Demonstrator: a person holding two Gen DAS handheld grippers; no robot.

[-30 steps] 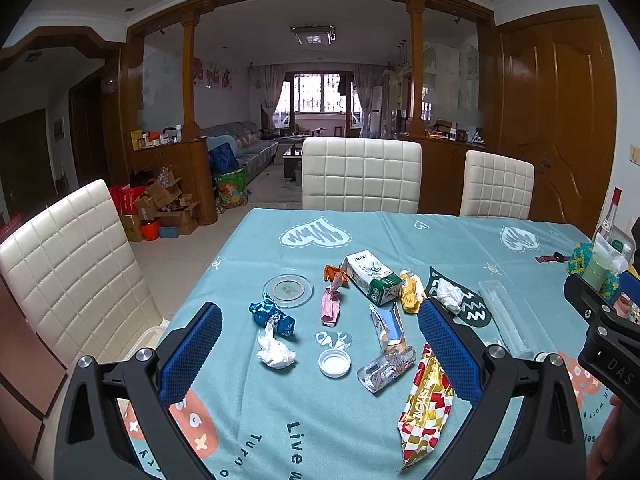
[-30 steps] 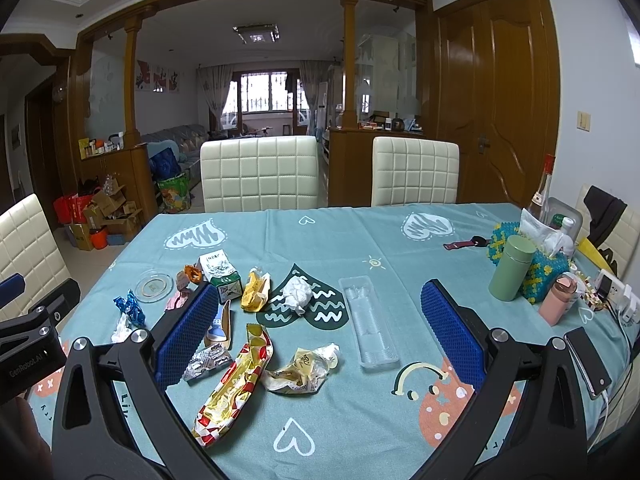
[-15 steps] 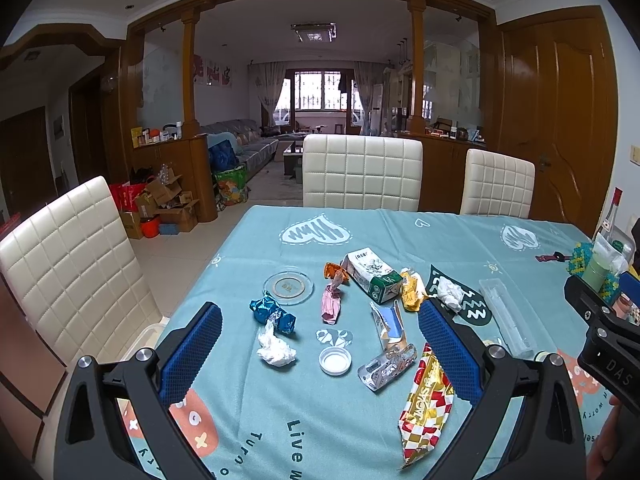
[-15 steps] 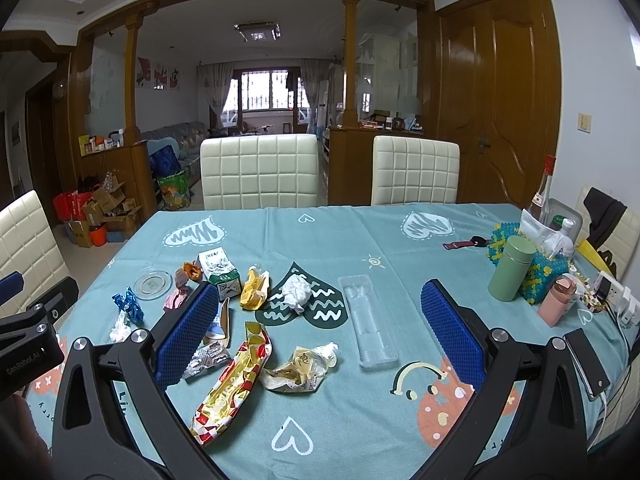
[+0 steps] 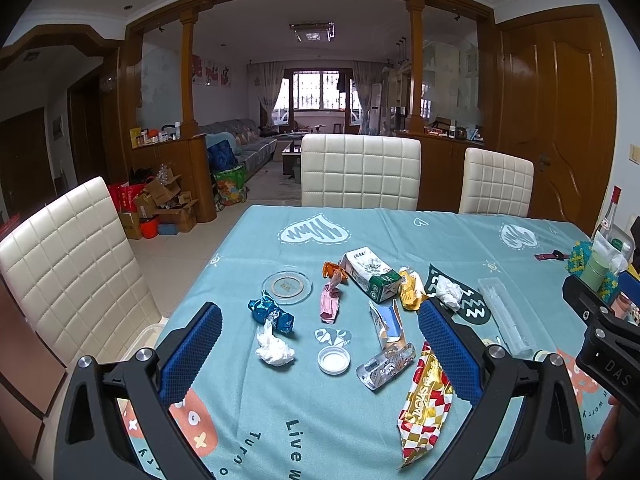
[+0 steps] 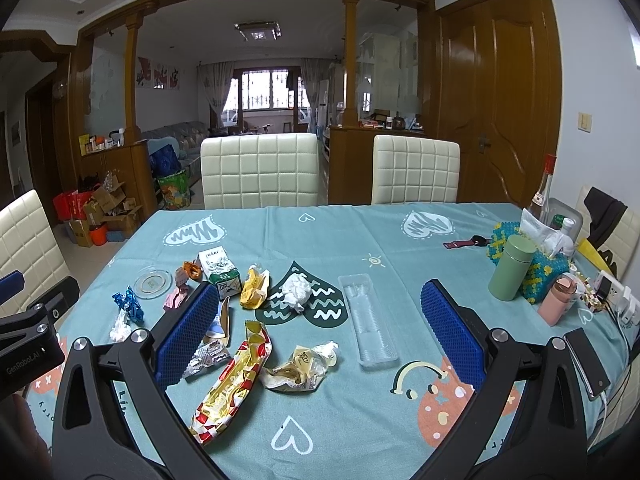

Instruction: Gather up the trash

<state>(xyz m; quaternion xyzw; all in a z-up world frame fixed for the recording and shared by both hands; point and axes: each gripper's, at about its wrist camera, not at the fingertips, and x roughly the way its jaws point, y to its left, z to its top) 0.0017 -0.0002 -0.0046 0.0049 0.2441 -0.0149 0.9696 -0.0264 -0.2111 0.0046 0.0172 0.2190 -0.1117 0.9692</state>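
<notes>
Overhead, both grippers hover above teal tablecloth [image 6: 360,420], touching nothing. Left gripper [image 5: 320,346] jaws spread wide, empty; between its pads lie white crumpled tissue [image 5: 274,348], white bottle cap [image 5: 333,360], blue foil wrapper [image 5: 270,312]. Right gripper [image 6: 320,332] jaws also wide apart, empty; red-gold checkered wrapper [image 6: 232,384] and crumpled yellowish wrapper [image 6: 300,368] between its pads, clear plastic tray [image 6: 368,320] just beyond. Milk carton [image 5: 370,274], pink wrapper [image 5: 330,304], glass ashtray [image 5: 287,287] farther back. Green thermos [image 6: 511,268] at right.
</notes>
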